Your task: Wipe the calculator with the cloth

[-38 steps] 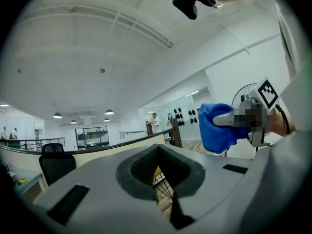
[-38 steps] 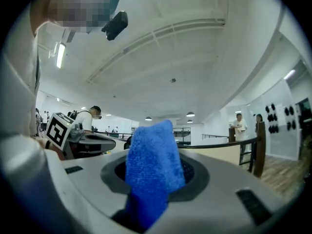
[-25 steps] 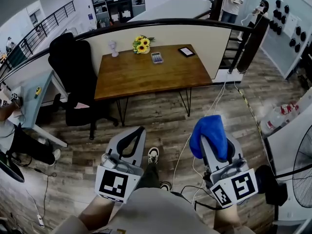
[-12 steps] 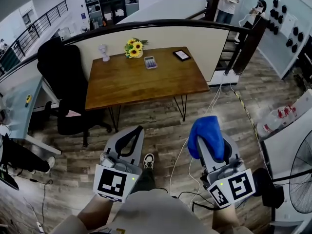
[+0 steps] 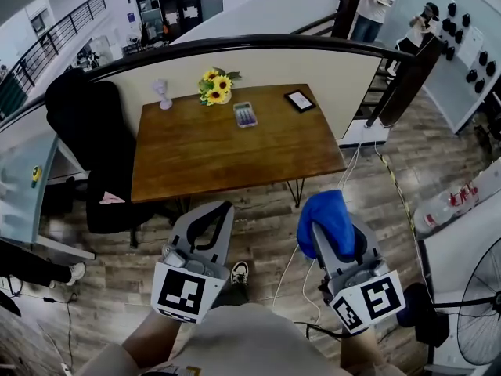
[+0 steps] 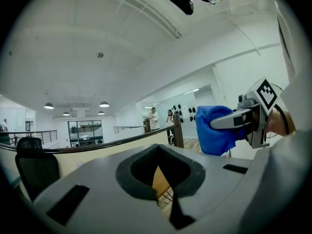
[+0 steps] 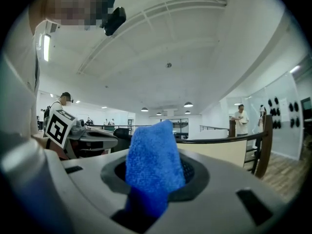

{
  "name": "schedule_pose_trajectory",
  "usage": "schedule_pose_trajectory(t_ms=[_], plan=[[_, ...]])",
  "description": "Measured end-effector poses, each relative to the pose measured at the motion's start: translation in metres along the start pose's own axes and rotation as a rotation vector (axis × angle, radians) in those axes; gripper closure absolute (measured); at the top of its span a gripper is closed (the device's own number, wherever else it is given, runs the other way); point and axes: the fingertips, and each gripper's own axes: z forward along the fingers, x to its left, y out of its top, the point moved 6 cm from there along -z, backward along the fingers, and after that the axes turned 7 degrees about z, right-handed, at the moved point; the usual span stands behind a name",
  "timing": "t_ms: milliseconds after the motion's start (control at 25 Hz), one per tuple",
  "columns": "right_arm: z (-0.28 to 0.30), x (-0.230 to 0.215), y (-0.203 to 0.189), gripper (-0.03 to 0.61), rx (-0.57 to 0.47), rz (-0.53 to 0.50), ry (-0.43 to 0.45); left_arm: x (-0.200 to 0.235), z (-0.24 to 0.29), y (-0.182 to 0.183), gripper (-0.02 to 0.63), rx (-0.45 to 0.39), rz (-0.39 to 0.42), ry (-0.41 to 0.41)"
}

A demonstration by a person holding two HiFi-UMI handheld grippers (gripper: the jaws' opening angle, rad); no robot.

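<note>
A grey calculator [image 5: 246,114] lies near the far edge of the wooden table [image 5: 227,151], well ahead of both grippers. My right gripper [image 5: 322,212] is shut on a blue cloth [image 5: 326,222], which bulges out of its jaws [image 7: 153,167]. My left gripper [image 5: 218,209] is shut and holds nothing; its jaws meet at the tips [image 6: 161,172]. Both grippers hang over the wood floor, short of the table's near edge. The cloth [image 6: 214,130] also shows at the right of the left gripper view.
On the table stand a sunflower bunch [image 5: 213,86], a small white lamp [image 5: 161,94] and a black tablet [image 5: 300,100]. A black office chair [image 5: 86,143] stands left of the table. A cable [image 5: 293,249] trails across the floor. People [image 5: 369,5] stand beyond the railing.
The view has closed in on the table, which now sits lower and larger in the head view. Both grippers keep their pose and the cloth stays clamped.
</note>
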Motion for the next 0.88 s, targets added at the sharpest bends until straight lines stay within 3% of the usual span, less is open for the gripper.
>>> schedule_pose_trajectory(t_ms=[360,880], plan=[[0.115,-0.030,0.006,0.433,0.030,0.026,-0.006,0.095,0.075,-0.017,0.611,0.012,0.012,0.009],[0.212,-0.078,0.014,0.433,0.009,0.014,0.050,0.147,0.150,-0.039,0.611,0.039,0.015,0.061]])
